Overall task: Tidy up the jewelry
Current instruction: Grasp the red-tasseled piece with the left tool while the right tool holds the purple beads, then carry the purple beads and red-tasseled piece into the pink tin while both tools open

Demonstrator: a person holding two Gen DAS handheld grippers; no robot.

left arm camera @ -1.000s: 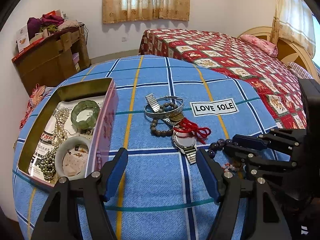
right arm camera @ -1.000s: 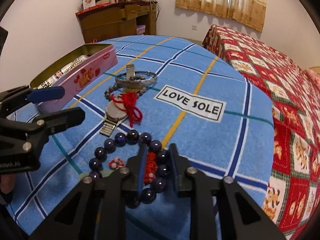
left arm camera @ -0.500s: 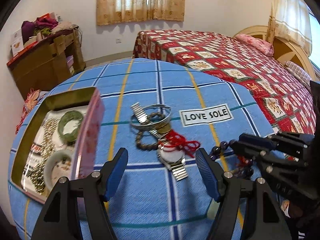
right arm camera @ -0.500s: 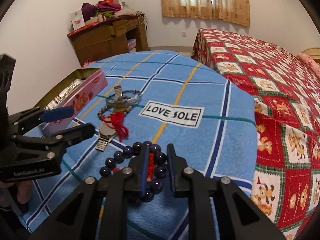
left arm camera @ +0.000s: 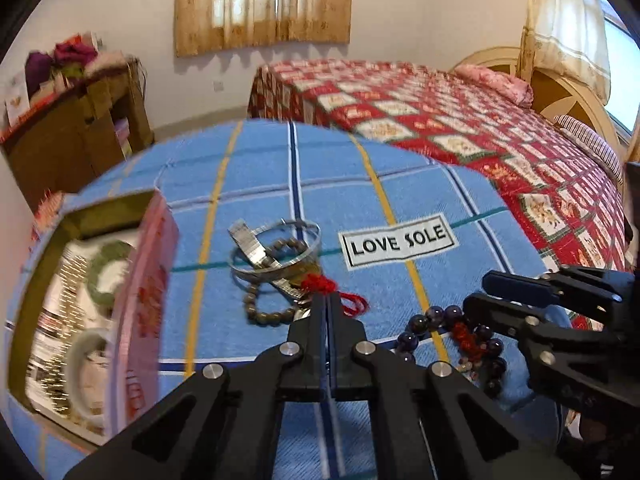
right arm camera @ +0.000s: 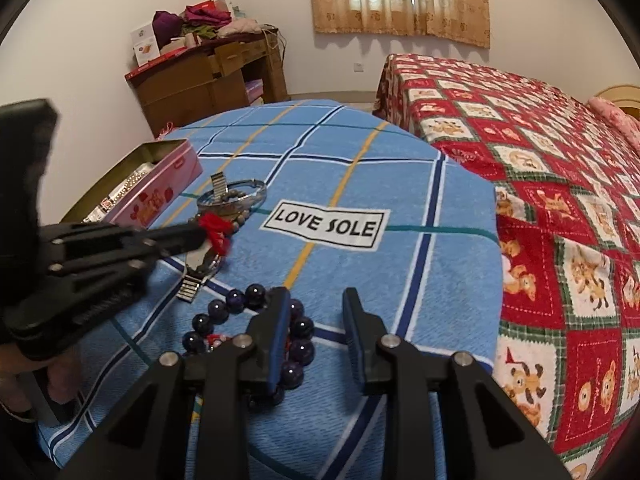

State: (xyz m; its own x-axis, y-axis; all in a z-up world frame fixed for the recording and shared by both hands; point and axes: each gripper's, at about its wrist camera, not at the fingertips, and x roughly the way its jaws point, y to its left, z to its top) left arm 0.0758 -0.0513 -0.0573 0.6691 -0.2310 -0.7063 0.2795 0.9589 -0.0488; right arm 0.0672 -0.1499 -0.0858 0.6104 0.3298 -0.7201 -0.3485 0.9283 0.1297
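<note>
Now your left gripper (left arm camera: 328,300) has its fingers pressed together at the red knotted cord (right arm camera: 214,226); your right gripper's (right arm camera: 316,304) fingers are parting, off the dark purple bead bracelet (right arm camera: 256,320).

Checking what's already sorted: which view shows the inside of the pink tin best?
The left wrist view. It looks down into the pink tin, showing a green bangle, a white bangle and pearl strands, though blurred. The right wrist view shows mostly its outer side and a sliver of contents.
</note>
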